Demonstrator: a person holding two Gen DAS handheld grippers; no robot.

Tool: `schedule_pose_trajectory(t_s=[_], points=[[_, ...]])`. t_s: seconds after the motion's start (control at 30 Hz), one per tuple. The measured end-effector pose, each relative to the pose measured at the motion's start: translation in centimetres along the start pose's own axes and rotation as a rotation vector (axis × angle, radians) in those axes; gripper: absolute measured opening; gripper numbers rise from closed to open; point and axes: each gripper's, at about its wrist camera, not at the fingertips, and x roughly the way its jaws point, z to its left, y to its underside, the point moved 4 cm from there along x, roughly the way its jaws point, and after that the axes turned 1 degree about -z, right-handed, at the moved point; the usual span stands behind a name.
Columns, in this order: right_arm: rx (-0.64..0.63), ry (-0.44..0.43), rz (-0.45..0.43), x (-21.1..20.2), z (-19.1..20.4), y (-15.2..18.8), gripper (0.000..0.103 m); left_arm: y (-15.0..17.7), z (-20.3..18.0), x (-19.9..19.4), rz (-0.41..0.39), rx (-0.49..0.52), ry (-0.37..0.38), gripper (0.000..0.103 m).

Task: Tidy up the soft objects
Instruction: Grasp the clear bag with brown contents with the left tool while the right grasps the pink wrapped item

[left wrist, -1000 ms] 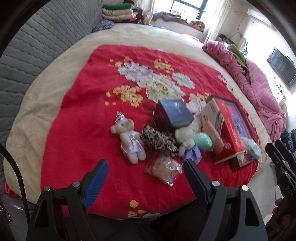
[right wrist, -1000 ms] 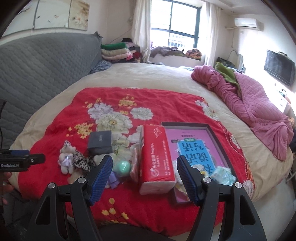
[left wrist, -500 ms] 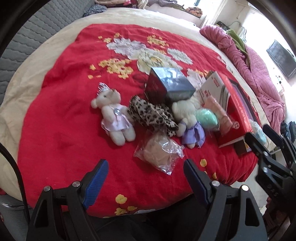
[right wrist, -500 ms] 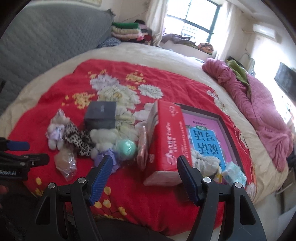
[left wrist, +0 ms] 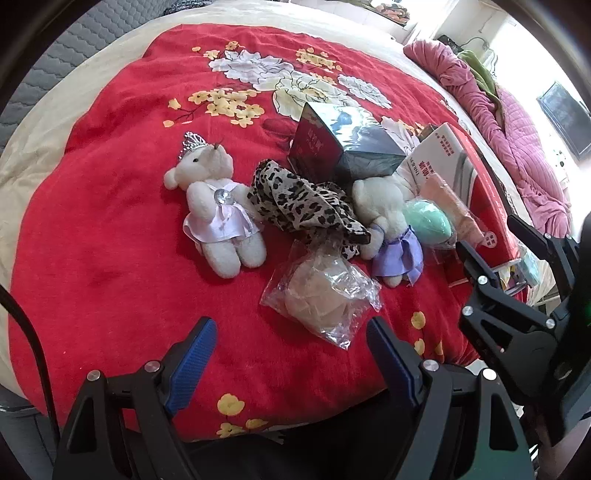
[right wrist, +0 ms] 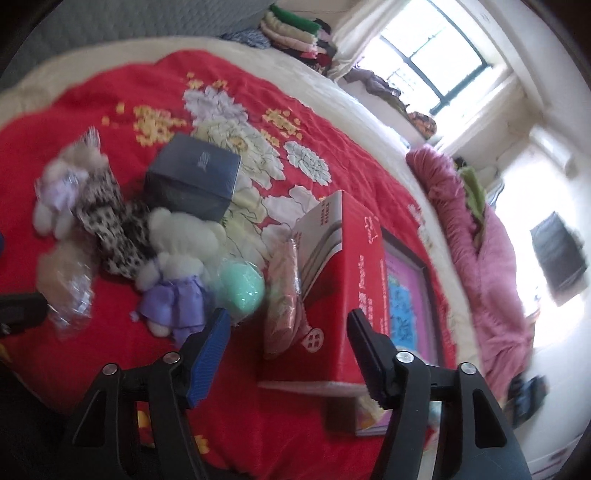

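Observation:
Soft things lie in a row on the red flowered blanket (left wrist: 110, 266). A white bear with a crown (left wrist: 216, 206) is at the left, then a leopard-print cloth (left wrist: 303, 201), a second white bear in a purple skirt (left wrist: 388, 225) (right wrist: 177, 266) and a mint green ball (left wrist: 428, 219) (right wrist: 242, 284). A clear bag with a beige soft thing (left wrist: 323, 293) lies nearest my left gripper (left wrist: 290, 341), which hangs open just short of it. My right gripper (right wrist: 288, 339) hovers above a pink packet (right wrist: 284, 291) beside the red tissue pack (right wrist: 351, 295); its jaws are closing with nothing pressed between them.
A dark box (left wrist: 343, 144) stands behind the toys. A framed pink and blue board (right wrist: 406, 295) lies under the tissue pack near the bed's edge. A pink quilt (right wrist: 480, 258) is bunched at the far right, folded clothes (right wrist: 295, 33) are stacked at the back.
Both grippers have come down toward the blanket and the objects look larger. The right gripper has rolled, tilting its view, and its jaws have narrowed a little.

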Motion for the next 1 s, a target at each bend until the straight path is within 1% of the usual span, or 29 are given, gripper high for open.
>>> schedule_pose_trajectory(t_s=[0.1, 0.17, 0.27, 0.33, 0.37, 0.4, 0.47, 0.53, 0.57, 0.67, 0.7, 0.73, 0.77, 0.83, 0.87, 0.9, 0.93, 0.97, 1.0], points=[[-0.040, 0.024, 0.026, 0.9, 0.6, 0.2, 0.063, -0.1, -0.1, 0.5, 0.007, -0.002, 0.008, 0.082], [-0.067, 0.044, 0.016, 1.2, 0.8, 0.2, 0.062, -0.3, -0.1, 0.8, 0.009, -0.004, 0.012, 0.082], [-0.096, 0.055, 0.010, 1.6, 1.0, -0.1, 0.056, -0.6, -0.3, 1.3, 0.012, -0.007, 0.027, 0.082], [-0.119, 0.055, 0.011, 1.8, 1.4, -0.2, 0.051, -0.8, -0.4, 1.6, 0.018, -0.011, 0.040, 0.082], [-0.129, 0.048, 0.015, 2.1, 1.7, -0.3, 0.046, -0.9, -0.4, 1.9, 0.022, -0.011, 0.045, 0.082], [-0.134, 0.038, 0.027, 2.3, 1.9, -0.2, 0.038, -1.0, -0.4, 2.1, 0.025, -0.012, 0.047, 0.083], [-0.126, 0.019, 0.051, 3.1, 2.1, 0.0, 0.030, -1.1, -0.4, 2.6, 0.035, -0.014, 0.052, 0.083], [-0.101, -0.001, 0.053, 3.6, 1.9, 0.2, 0.023, -1.3, -0.5, 3.3, 0.044, -0.015, 0.050, 0.083], [-0.088, -0.016, 0.052, 3.7, 1.9, 0.2, 0.018, -1.4, -0.5, 3.6, 0.050, -0.016, 0.045, 0.083], [-0.023, -0.065, 0.015, 3.3, 1.1, 0.3, 0.016, -1.8, -0.7, 4.1, 0.052, -0.010, 0.038, 0.083], [0.008, -0.088, -0.002, 2.8, 0.9, 0.3, 0.013, -1.7, -0.7, 4.1, 0.052, -0.008, 0.035, 0.083], [0.045, -0.115, -0.015, 2.4, 0.5, 0.3, 0.013, -1.8, -0.7, 4.3, 0.053, -0.006, 0.032, 0.083], [0.106, -0.172, -0.036, 1.9, -0.3, 0.4, 0.011, -1.9, -0.8, 4.5, 0.053, -0.003, 0.031, 0.083], [0.192, -0.242, -0.051, 1.3, -1.5, 0.7, 0.010, -2.1, -1.0, 4.7, 0.042, -0.006, 0.042, 0.083], [0.242, -0.289, -0.058, 1.0, -2.2, 0.9, 0.010, -2.1, -1.1, 4.8, 0.042, -0.001, 0.051, 0.080], [0.263, -0.309, -0.065, 0.8, -2.5, 1.0, 0.010, -2.2, -1.2, 4.8, 0.037, 0.003, 0.054, 0.076], [0.299, -0.341, -0.064, 0.6, -3.1, 1.2, 0.009, -2.3, -1.3, 4.9, 0.035, 0.006, 0.058, 0.066], [0.327, -0.367, -0.063, 0.3, -3.4, 1.3, 0.009, -2.3, -1.3, 4.9, 0.033, 0.005, 0.066, 0.063], [0.353, -0.394, -0.066, 0.1, -3.6, 1.6, 0.009, -2.4, -1.4, 4.9, 0.032, 0.004, 0.075, 0.063]])
